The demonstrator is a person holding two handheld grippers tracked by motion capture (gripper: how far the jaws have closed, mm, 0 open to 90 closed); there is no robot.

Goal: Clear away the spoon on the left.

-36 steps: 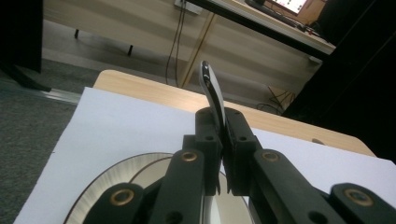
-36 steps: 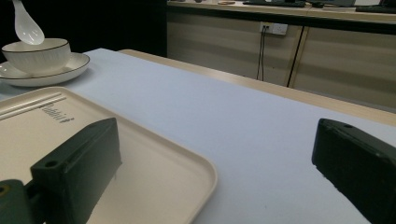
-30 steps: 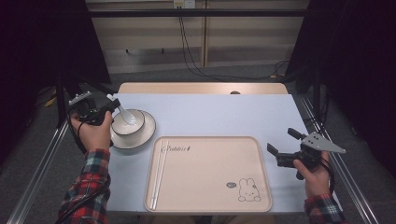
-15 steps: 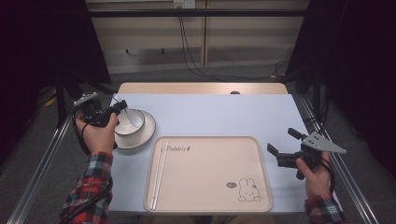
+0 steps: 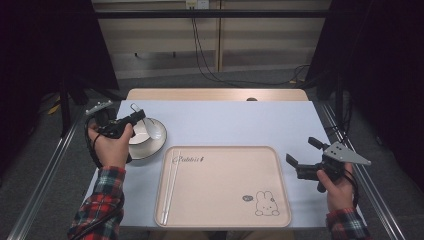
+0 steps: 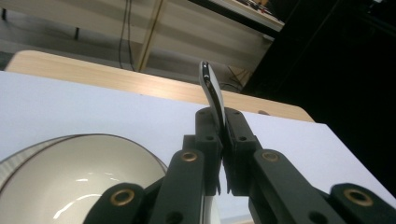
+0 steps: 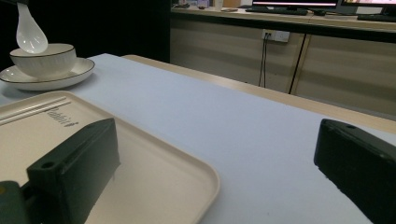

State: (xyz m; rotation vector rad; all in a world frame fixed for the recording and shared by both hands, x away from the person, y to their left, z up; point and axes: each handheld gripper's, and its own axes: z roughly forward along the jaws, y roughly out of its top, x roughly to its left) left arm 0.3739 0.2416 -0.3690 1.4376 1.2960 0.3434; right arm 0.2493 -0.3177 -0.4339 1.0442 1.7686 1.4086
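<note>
My left gripper (image 5: 134, 118) has its jaws clamped tight on a white spoon (image 6: 212, 95) — the handle is pinched between the pads, the rest rising past the jaw tips in the left gripper view. In the right gripper view the spoon's bowl (image 7: 31, 33) hangs just above a white bowl (image 7: 43, 59) with a dark rim, which sits on a matching plate (image 7: 51, 77). From above, that bowl and plate stand near the left edge of the pale blue tabletop (image 5: 235, 122), partly behind my left hand (image 5: 111, 147).

My right gripper (image 5: 304, 156) hovers low at the right side of the tabletop, just beside the right edge of the beige tray (image 5: 225, 200) — its jaws stand wide apart with nothing between them. The tray lies in front of me; a pair of pale chopsticks (image 5: 169, 187) rests along its left side, and a small rabbit drawing (image 5: 265, 204) marks its near right corner.
</note>
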